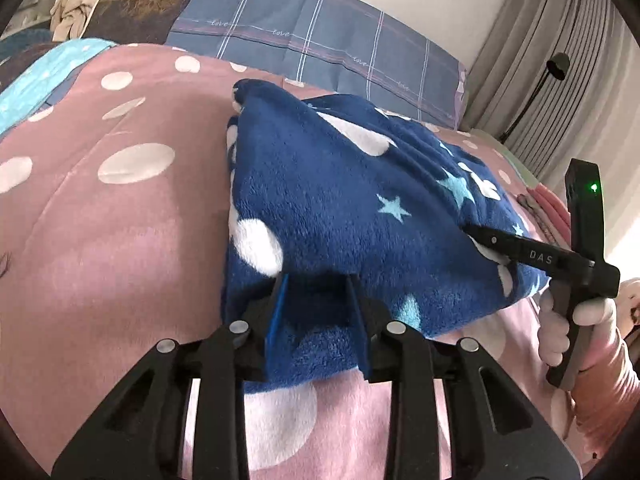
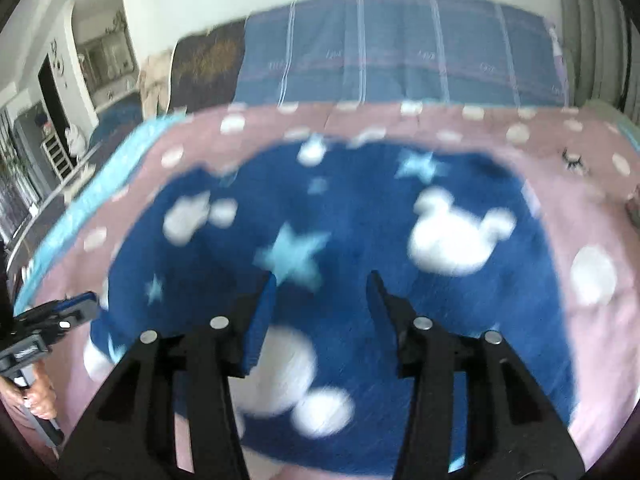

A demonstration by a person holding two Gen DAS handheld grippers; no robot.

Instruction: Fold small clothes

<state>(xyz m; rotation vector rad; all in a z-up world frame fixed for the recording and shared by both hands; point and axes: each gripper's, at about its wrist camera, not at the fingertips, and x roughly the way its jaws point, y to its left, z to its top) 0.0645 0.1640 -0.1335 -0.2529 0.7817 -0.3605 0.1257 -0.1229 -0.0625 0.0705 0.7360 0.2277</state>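
nearest in the left wrist view, the left gripper (image 1: 316, 312) has its 2 fingers spread around the near edge of the blue fleece garment (image 1: 352, 200), with fleece bunched between them but not yet squeezed. the garment lies in a thick folded heap on the pink dotted blanket (image 1: 120, 208). in the right wrist view, the right gripper (image 2: 322, 312) hovers with fingers spread wide over the same fleece (image 2: 360, 216), gripping nothing.

the fleece looks soft, plush and light, likely to sag and drape instead of holding a crease; it should not slip much between the pads. my guess is the best hold is a doubled edge or corner, pinching all layers at once.

the left view shows the heap's height and layered left edge, plus the right tool's body pressed low against its far side. the blurred right view shows the spread from above: stars, white mouse-head shapes, its outline on the blanket. farther back lies a blue checked pillow (image 1: 320, 36), then curtains (image 1: 560, 40).
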